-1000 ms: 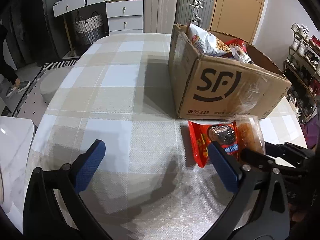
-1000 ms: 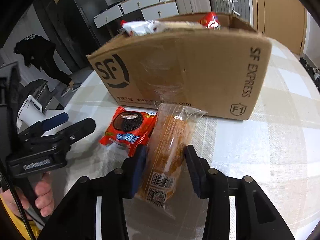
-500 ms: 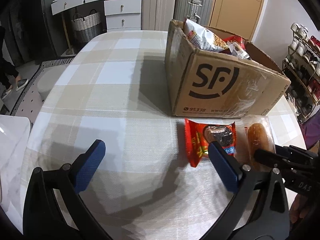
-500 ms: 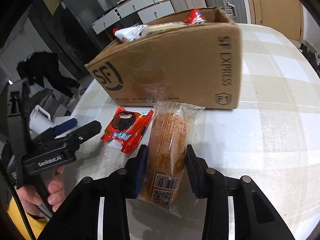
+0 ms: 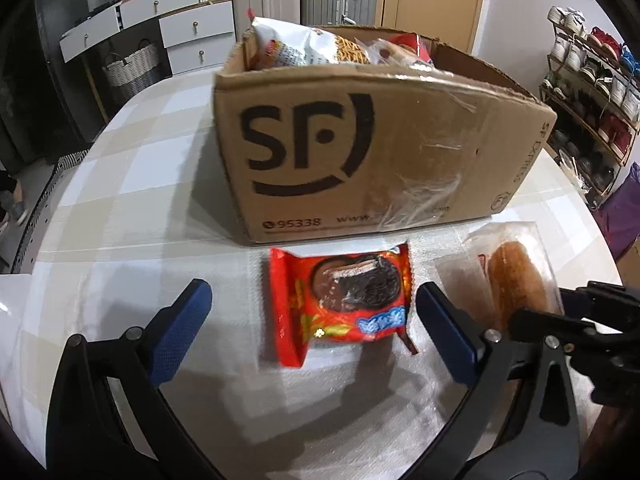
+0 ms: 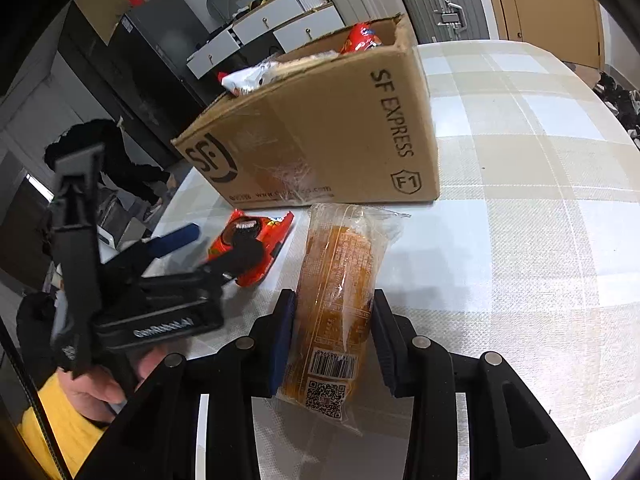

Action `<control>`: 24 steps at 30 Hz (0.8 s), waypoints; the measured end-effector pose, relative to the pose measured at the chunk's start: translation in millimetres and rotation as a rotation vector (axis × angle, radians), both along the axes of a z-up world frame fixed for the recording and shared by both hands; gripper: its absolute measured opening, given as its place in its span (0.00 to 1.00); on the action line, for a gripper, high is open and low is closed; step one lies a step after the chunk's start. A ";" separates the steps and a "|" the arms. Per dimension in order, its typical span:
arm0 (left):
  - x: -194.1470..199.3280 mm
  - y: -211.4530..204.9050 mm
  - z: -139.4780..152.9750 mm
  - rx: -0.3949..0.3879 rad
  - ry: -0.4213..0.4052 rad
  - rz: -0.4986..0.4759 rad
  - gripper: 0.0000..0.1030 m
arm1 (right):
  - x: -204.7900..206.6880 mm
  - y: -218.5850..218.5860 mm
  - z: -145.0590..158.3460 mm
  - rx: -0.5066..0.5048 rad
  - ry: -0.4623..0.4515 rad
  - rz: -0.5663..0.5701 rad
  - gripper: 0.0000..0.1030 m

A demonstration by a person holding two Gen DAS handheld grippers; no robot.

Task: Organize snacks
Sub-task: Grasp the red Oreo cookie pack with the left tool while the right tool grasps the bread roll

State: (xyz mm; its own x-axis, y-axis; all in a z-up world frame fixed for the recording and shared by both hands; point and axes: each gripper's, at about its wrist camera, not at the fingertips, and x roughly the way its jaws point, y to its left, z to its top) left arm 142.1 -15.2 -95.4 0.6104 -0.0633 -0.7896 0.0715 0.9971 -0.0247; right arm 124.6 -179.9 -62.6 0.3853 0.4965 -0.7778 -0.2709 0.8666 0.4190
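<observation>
Holding snack packets (image 5: 316, 46), cardboard box (image 5: 360, 152) stands open-topped.

I see a matt corrugated cardboard box (image 5: 384, 152) with glossy tape, a shiny red foil packet (image 5: 344, 300), a clear plastic-wrapped bun (image 6: 340, 300), and a woven checked cloth on the desk (image 6: 520, 200).

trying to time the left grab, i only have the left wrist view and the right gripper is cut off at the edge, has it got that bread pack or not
Observer: Yes. In the right wrist view the right gripper is shut on the bread pack, pads pressed on both long sides.
Operator: which end is it holding
Observer: The end with the barcode and QR code; the far end points toward the cardboard box.
Operator: and my left gripper, anything in it
Observer: No. The left gripper is open, its pads on either side of the red cookie pack without touching it.
</observation>
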 end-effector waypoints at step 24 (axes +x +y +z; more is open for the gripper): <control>-41.1 33.4 34.0 -0.043 -0.043 0.038 0.46 | -23.6 -4.5 23.5 0.058 -0.020 -0.020 0.36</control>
State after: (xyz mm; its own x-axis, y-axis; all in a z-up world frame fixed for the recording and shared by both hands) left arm 101.0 18.2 -61.4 0.6460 -0.0725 -0.7599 0.0354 0.9973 -0.0651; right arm 100.9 -184.4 -39.0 0.4109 0.5322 -0.7402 -0.2622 0.8466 0.4631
